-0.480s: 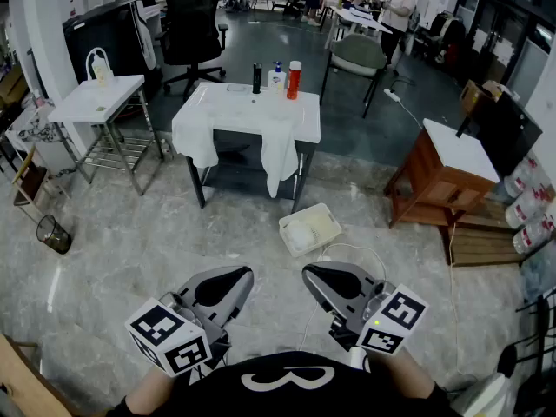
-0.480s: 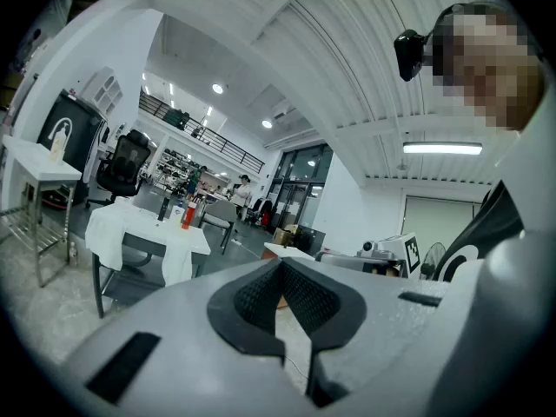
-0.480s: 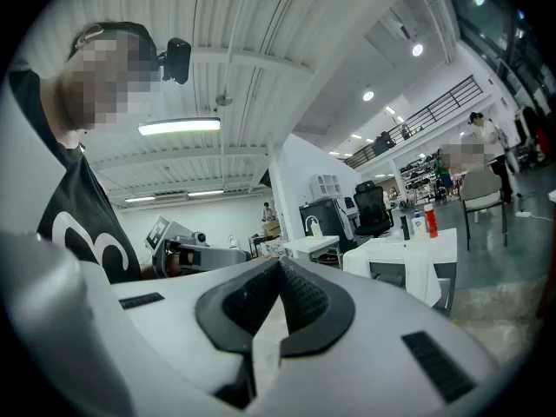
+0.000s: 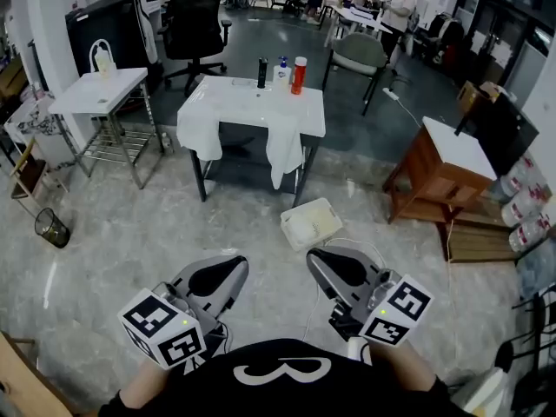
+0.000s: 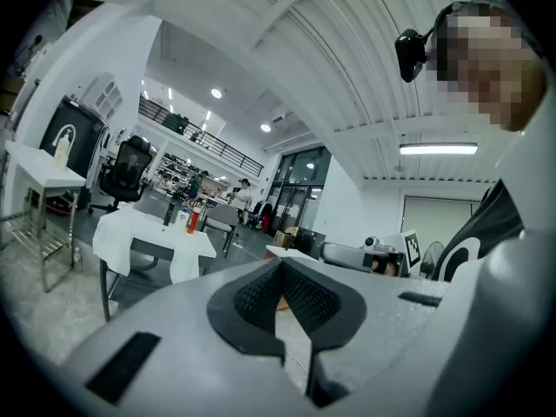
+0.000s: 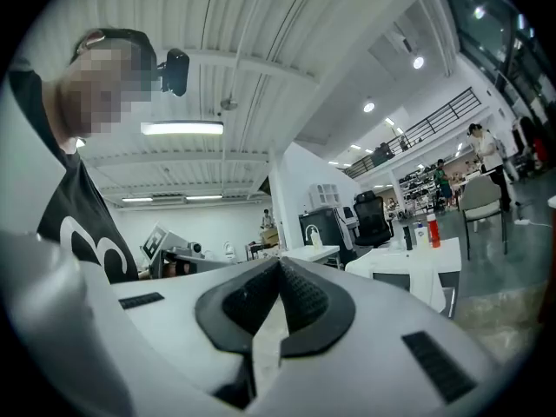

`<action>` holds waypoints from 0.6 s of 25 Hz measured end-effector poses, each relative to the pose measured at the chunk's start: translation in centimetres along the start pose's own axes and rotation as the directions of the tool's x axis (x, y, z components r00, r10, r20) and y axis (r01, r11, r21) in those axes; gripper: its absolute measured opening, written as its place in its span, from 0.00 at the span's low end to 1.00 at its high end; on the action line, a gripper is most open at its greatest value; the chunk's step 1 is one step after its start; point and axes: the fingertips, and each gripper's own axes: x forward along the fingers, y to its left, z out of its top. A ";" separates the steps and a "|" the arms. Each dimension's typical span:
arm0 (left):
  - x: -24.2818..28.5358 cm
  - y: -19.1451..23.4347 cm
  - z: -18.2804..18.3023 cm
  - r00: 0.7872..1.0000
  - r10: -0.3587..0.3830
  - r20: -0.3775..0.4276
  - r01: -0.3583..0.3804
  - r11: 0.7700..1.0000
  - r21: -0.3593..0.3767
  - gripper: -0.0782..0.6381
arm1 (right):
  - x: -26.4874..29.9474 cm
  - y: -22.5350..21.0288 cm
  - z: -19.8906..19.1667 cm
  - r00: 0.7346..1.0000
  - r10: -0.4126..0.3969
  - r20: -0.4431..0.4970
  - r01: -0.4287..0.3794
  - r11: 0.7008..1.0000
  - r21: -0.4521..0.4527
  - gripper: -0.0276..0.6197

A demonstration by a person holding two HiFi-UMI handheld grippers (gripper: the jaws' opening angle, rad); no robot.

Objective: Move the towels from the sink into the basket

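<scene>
A white sink table (image 4: 252, 102) stands a few steps ahead. One white towel (image 4: 198, 135) hangs over its left front and another (image 4: 285, 153) over its right front. The pale basket (image 4: 310, 224) sits on the floor in front of the table, with something white inside. My left gripper (image 4: 233, 266) and right gripper (image 4: 318, 261) are held side by side near my chest, far from the table. Both are shut and hold nothing. In the left gripper view the left gripper (image 5: 280, 264) points towards the draped table (image 5: 148, 229). In the right gripper view the right gripper (image 6: 280, 264) has that table (image 6: 417, 266) at its right.
Several bottles (image 4: 280, 74) stand at the table's back edge. A white side table (image 4: 97, 92) and a wire bin (image 4: 52, 228) are at the left, a wooden cabinet (image 4: 443, 176) at the right. A white cable (image 4: 347, 248) lies beside the basket. Chairs (image 4: 193, 29) and a person (image 4: 400, 7) are beyond.
The head view has shifted slightly, and both grippers sit a little lower in the picture. Both stay shut and empty. Towels and basket have not moved.
</scene>
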 end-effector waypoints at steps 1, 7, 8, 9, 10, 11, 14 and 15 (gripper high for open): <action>-0.3 0.4 0.0 1.000 0.003 0.003 -0.003 1.000 -0.004 0.12 | 0.3 0.0 -0.1 1.000 -0.009 0.005 0.009 1.000 0.006 0.05; -1.1 1.8 0.1 1.000 0.012 0.005 -0.012 1.000 -0.007 0.12 | 1.5 -0.8 -1.0 0.998 -0.061 -0.022 0.062 0.998 0.014 0.06; -0.9 2.1 0.2 1.000 0.014 0.003 -0.014 1.000 -0.005 0.12 | 1.7 -1.0 -1.0 0.998 -0.066 -0.022 0.066 0.998 0.010 0.08; -0.8 2.3 0.2 1.000 0.015 -0.002 -0.015 1.000 -0.003 0.12 | 1.8 -1.2 -1.0 0.997 -0.067 -0.022 0.068 0.998 0.008 0.13; -0.6 2.6 0.2 1.000 0.016 -0.007 -0.016 1.000 -0.003 0.12 | 2.0 -1.4 -1.1 0.997 -0.068 -0.023 0.068 0.998 0.009 0.17; -0.4 2.8 0.1 1.000 0.016 -0.013 -0.016 1.000 -0.003 0.12 | 2.2 -1.7 -1.2 0.997 -0.069 -0.024 0.069 0.998 0.010 0.19; 0.6 3.7 0.1 0.999 0.023 -0.026 -0.023 1.000 0.002 0.12 | 2.8 -3.2 -1.4 0.997 -0.079 -0.025 0.079 0.997 0.012 0.28; 1.0 4.1 0.1 0.999 0.027 -0.030 -0.027 1.000 0.003 0.12 | 3.0 -4.0 -1.5 0.996 -0.084 -0.023 0.085 0.996 0.017 0.31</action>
